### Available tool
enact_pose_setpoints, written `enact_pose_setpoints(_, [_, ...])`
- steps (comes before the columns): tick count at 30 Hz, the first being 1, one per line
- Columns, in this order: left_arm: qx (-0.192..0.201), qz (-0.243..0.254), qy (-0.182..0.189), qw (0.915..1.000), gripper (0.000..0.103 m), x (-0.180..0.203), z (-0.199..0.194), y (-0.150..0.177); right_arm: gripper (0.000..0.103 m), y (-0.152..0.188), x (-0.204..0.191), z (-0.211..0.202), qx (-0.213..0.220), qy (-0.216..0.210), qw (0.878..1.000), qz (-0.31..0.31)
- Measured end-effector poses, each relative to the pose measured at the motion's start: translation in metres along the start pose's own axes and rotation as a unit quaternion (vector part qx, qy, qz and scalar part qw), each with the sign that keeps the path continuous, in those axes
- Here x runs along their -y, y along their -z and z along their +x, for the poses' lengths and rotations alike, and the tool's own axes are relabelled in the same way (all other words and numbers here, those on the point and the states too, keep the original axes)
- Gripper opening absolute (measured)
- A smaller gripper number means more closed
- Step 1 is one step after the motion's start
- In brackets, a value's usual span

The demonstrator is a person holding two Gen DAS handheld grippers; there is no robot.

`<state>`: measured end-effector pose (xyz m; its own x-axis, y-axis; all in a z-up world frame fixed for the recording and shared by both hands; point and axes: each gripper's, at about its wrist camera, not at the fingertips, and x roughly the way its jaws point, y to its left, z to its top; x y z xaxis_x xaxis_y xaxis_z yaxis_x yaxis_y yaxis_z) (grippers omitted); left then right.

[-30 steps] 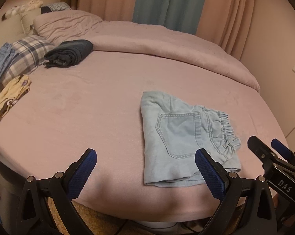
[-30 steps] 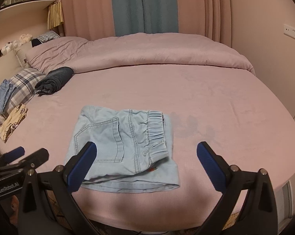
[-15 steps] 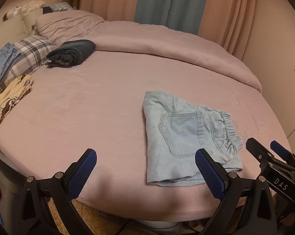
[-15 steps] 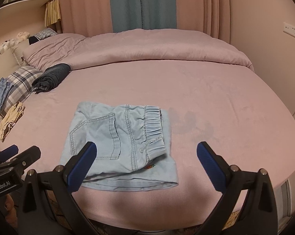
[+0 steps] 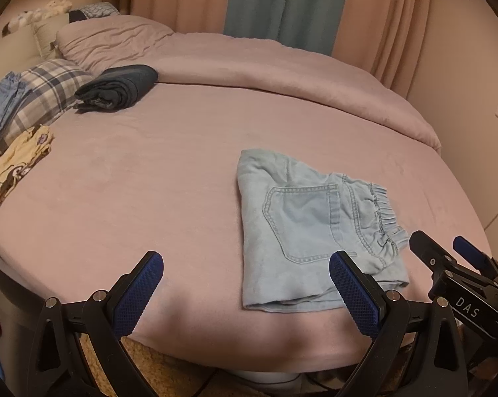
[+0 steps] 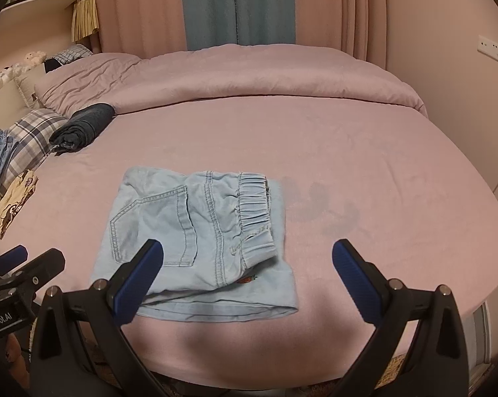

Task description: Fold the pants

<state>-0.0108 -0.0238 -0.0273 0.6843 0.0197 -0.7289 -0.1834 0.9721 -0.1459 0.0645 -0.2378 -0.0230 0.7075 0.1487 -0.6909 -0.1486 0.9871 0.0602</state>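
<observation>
Item: light denim pants (image 6: 196, 241), folded compact on the pink bed (image 6: 364, 172); my left gripper (image 5: 245, 292) and right gripper (image 6: 247, 283), both spread empty, have drawn back slightly — fold apparently complete.

The pants (image 6: 196, 241) are pale blue denim with a small red strawberry motif near the hem. They lie on a dusty pink bed (image 6: 364, 165). Left of the pants, a dark navy bundle (image 6: 83, 125), a grey-and-white plaid pillow (image 5: 47, 96) and a yellow printed garment (image 5: 14, 165). Behind the bed hang pink curtains (image 6: 318, 3) with a teal panel (image 6: 239, 3). Each claw's pads (image 6: 136, 278) are blue.
</observation>
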Motion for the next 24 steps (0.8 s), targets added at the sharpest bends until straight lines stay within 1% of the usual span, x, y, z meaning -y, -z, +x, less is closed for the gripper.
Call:
enact_pose_setpoints(8, [0.005, 0.001, -0.001, 1.0000, 0.100, 0.0029, -0.0005, 0.0009, 0.103, 0.0007, -0.0003, 0.0011, -0.001, 0.001, 1.000, 0.000])
enact_pose_setpoints(24, [0.009, 0.008, 0.010, 0.9999, 0.100, 0.0081, -0.0044, 0.0001, 0.103, 0.0011, 0.0015, 0.0036, -0.006, 0.007, 1.000, 0.001])
